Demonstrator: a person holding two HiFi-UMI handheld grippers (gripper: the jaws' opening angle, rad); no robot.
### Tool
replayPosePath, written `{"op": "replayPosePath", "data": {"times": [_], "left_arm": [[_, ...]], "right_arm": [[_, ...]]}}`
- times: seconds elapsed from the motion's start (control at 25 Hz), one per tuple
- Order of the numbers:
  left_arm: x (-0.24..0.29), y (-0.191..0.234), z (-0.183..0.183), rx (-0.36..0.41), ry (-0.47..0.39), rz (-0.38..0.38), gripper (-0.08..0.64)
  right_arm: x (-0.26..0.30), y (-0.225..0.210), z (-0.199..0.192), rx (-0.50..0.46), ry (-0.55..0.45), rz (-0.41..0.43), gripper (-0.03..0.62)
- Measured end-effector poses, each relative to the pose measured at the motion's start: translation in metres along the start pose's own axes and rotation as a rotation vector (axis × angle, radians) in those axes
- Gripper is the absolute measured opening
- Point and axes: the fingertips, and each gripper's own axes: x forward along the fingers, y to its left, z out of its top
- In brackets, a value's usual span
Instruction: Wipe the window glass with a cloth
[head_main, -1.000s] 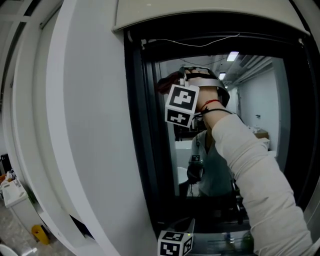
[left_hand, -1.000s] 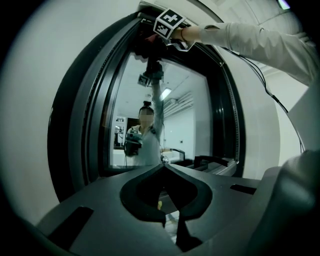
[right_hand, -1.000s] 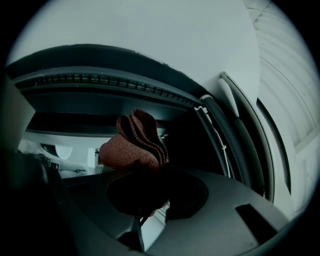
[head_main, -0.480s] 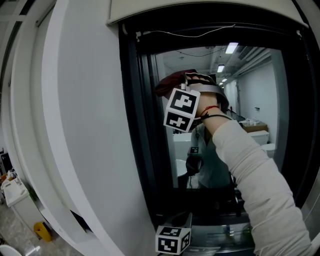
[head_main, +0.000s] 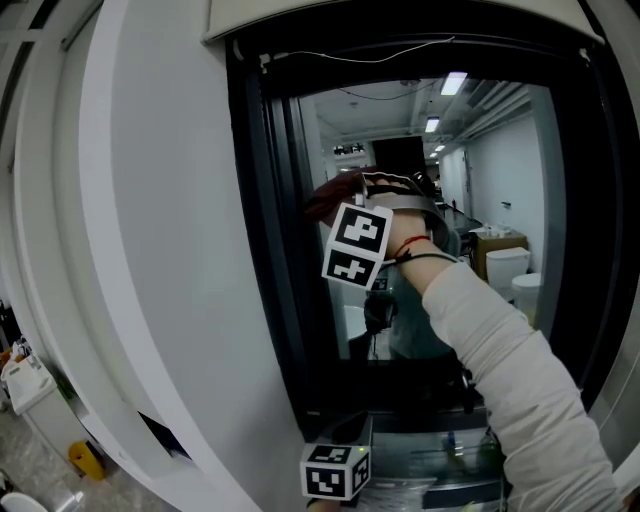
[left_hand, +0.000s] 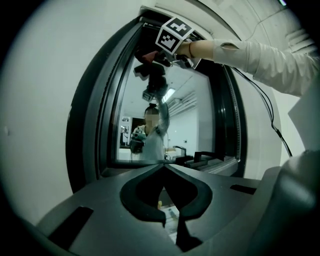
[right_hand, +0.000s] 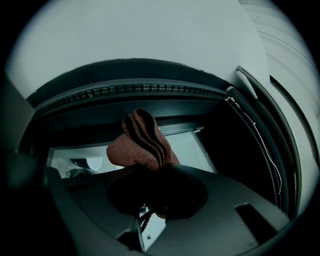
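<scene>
A reddish-brown cloth is pressed to the upper left of the window glass in the head view. My right gripper is shut on it, below its marker cube and a long pale sleeve. In the right gripper view the folded cloth bulges out of the closed jaws of the right gripper, close under the black top frame. My left gripper is shut with nothing in it and hangs low by the sill. From there the cloth shows high on the glass.
A thick black window frame surrounds the glass, set in a curved white wall. A thin cable runs along the frame's top. The glass reflects a person and a lit room. A black sill lies below the pane.
My right gripper has slid down the glass with the cloth. The left gripper's cube has drifted a little to the left at the bottom of the view.
</scene>
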Motion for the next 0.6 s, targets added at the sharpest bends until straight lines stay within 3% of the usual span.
{"op": "replayPosePath", "data": {"times": [0.6], "left_arm": [[-0.026,0.011,-0.019,-0.035,0.012,0.036,0.005]], "right_arm": [[-0.028,0.11,-0.01,-0.005,0.016,0.164,0.057]]}}
